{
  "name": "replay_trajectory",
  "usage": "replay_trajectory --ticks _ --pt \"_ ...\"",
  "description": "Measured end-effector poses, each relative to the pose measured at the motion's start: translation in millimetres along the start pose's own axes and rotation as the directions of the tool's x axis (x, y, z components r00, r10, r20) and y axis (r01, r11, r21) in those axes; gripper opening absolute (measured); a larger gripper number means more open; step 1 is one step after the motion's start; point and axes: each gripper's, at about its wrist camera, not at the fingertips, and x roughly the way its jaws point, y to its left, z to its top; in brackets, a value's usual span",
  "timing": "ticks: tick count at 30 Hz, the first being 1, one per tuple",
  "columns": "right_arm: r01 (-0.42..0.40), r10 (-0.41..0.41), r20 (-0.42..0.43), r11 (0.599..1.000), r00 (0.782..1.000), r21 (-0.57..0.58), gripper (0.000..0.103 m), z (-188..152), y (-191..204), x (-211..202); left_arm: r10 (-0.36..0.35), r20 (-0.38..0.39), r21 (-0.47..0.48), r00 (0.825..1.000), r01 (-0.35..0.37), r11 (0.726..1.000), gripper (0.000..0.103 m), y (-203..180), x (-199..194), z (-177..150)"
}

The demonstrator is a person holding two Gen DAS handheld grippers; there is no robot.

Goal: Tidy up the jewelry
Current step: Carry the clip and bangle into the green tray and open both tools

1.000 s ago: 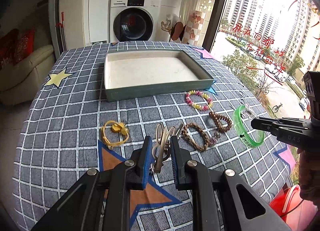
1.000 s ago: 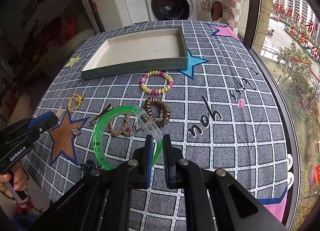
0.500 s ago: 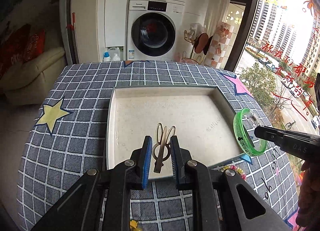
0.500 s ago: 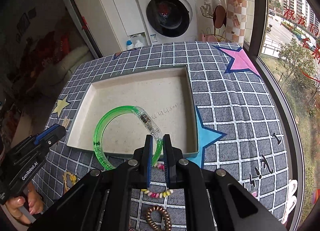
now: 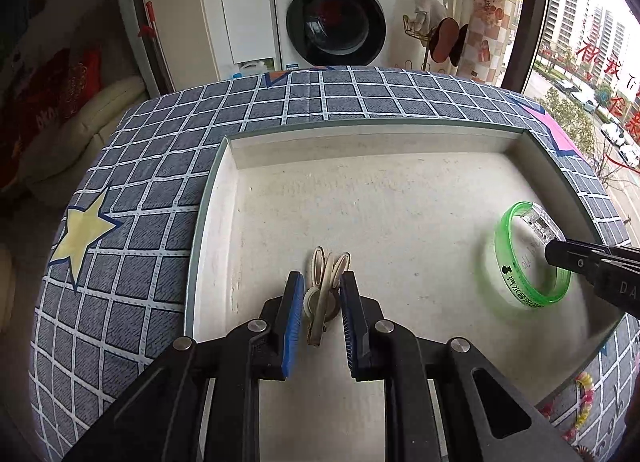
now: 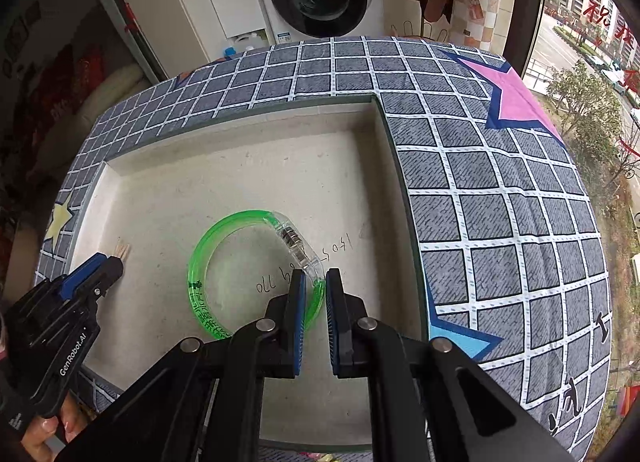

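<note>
A shallow white tray (image 5: 224, 166) with a green rim lies on the checked tablecloth; it also shows in the right wrist view (image 6: 384, 130). My left gripper (image 5: 320, 294) is inside the tray, low over its floor, shut on a beige hair clip (image 5: 325, 282). My right gripper (image 6: 316, 290) is shut on a green translucent bracelet (image 6: 204, 262), which hangs low over the tray floor. The bracelet (image 5: 504, 262) and the right gripper's fingertips (image 5: 560, 252) show at the right in the left wrist view. The left gripper (image 6: 114, 264) shows at the left in the right wrist view.
A pink and yellow bead bracelet (image 5: 582, 402) lies on the cloth in front of the tray. A washing machine (image 5: 336, 10) stands beyond the table. A window (image 5: 592, 42) is on the right, a sofa (image 5: 80, 118) on the left.
Both grippers moved forward from the jewelry row on the cloth and down into the tray, carrying the hair clip and the green bracelet with them.
</note>
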Motion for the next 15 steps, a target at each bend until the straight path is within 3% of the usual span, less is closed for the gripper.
replay_trajectory --ticks 7,8,10,11,12,13,14,15 --pt "0.055 -0.054 0.019 0.996 0.998 -0.074 0.013 -4 9 3 0.044 0.039 0.049 0.998 -0.045 0.998 0.032 -5 0 -1" --pt "0.047 -0.046 0.019 0.996 0.999 -0.070 0.019 -6 9 2 0.042 0.039 0.050 0.998 -0.044 0.998 0.032 -5 -1 -1" --pt "0.034 -0.033 0.017 0.997 0.999 -0.069 0.040 -12 10 -1 0.032 0.042 0.043 0.999 -0.034 0.998 0.032 -4 -2 -3" --pt "0.048 -0.047 0.014 0.996 0.999 -0.074 0.062 -15 12 -2 0.027 0.041 0.037 0.999 -0.028 0.999 0.032 -2 -3 -3" --pt "0.057 -0.056 0.012 0.995 0.998 -0.076 0.068 -17 12 -2 0.022 0.040 0.032 0.999 -0.024 0.999 0.033 -1 -3 -4" --pt "0.058 -0.057 0.020 0.995 0.998 -0.080 0.068 -20 13 -3 0.021 0.040 0.029 0.999 -0.022 0.999 0.064 -1 -4 -4" --pt "0.058 -0.056 0.029 0.995 0.998 -0.079 0.068 -22 13 -5 0.028 0.042 0.025 0.999 -0.029 0.999 0.088 -1 -6 -4" --pt "0.047 -0.044 0.038 0.996 0.998 -0.069 0.068 -22 12 -7 0.046 0.064 0.016 0.997 -0.047 0.999 0.103 -1 -11 -5"
